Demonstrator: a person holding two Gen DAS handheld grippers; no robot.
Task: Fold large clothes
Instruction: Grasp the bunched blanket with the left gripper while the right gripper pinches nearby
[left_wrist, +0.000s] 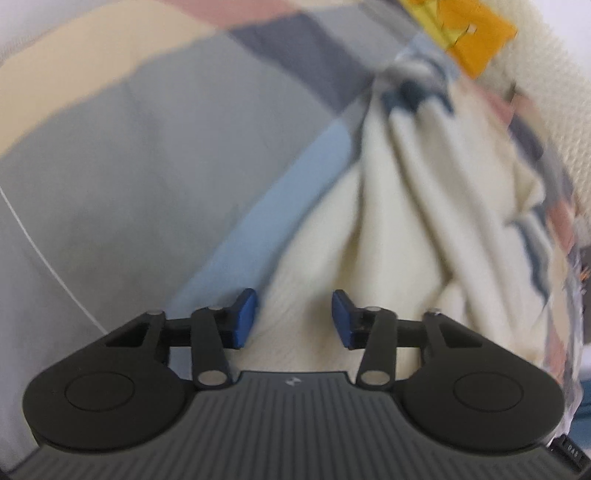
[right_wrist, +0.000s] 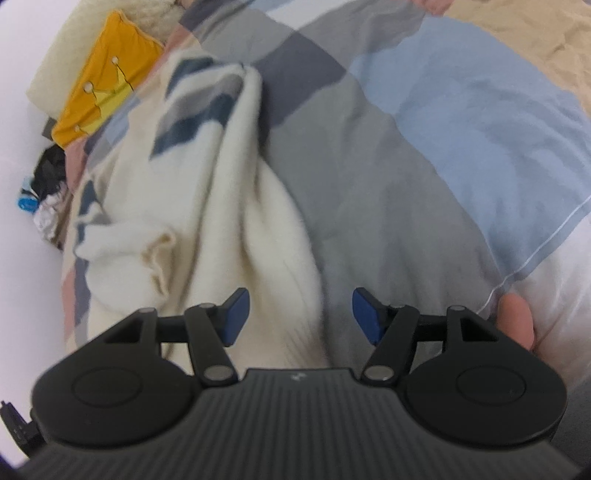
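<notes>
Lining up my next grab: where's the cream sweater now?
The cream sweater lies bunched on the patchwork bedspread, left-centre in the right wrist view, below the yellow cushion.

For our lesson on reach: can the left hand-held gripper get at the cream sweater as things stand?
Probably yes. The left hand-held gripper is open with the cream sweater bunched directly ahead between its fingers on the patchwork bedcover; nothing blocks it.

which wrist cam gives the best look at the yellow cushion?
Right wrist. The yellow cushion shows nearly whole at upper left, crown design readable, beyond the bunched cream sweater. In the left wrist view the cushion is blurred and cut off by the top edge, so only part of it shows.
</notes>
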